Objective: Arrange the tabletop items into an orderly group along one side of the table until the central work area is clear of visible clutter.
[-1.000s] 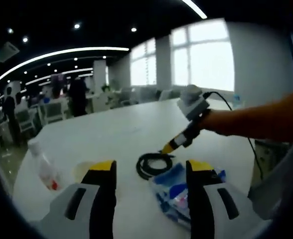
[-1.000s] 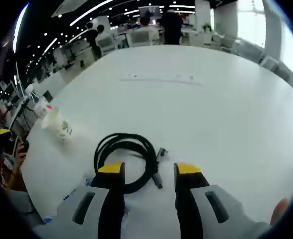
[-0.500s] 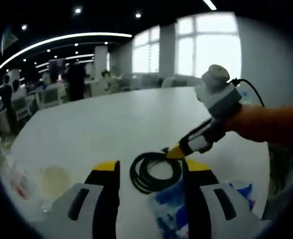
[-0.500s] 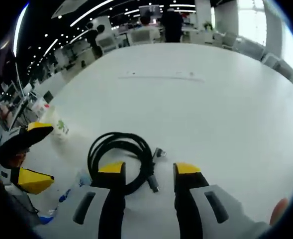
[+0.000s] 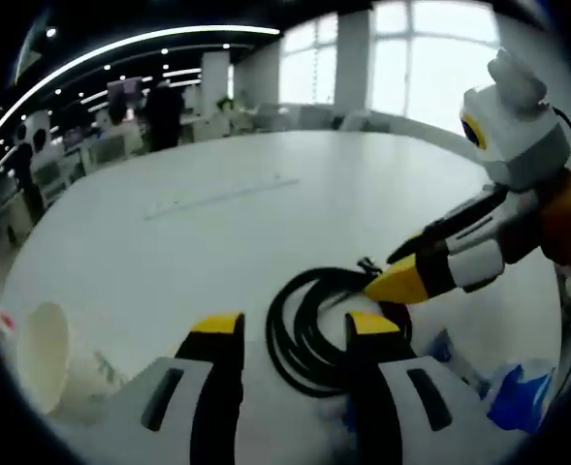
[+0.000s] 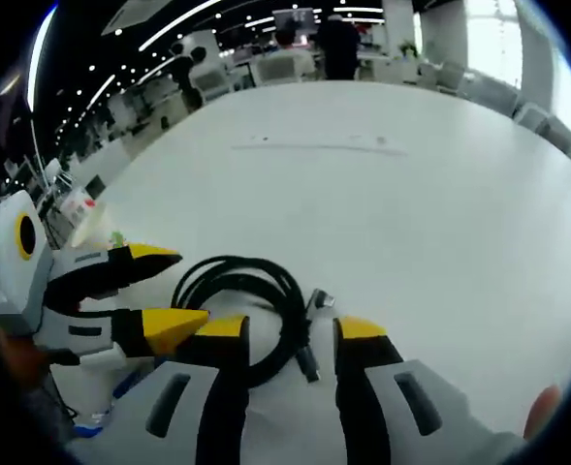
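A coiled black cable (image 5: 283,334) lies on the white table (image 5: 217,242), just past my left gripper (image 5: 295,327), which is open with the coil's near edge between its yellow tips. My right gripper (image 5: 416,262) reaches in from the right with its tips at the coil's far side. In the right gripper view the cable (image 6: 266,269) sits just ahead of my open right gripper (image 6: 290,329), plug end toward the right jaw. My left gripper (image 6: 174,289) comes in from the left, jaws apart at the coil's left edge.
A paper cup (image 5: 43,354) lies on its side at the left, with blue packets (image 5: 518,392) at the lower right. A thin pale strip (image 6: 314,145) lies further out on the table (image 6: 440,213). People and desks stand in the background.
My left gripper has moved in toward the cable and now shows large beside the coil in the right gripper view. The right gripper has held nearly still. The cable has not moved.
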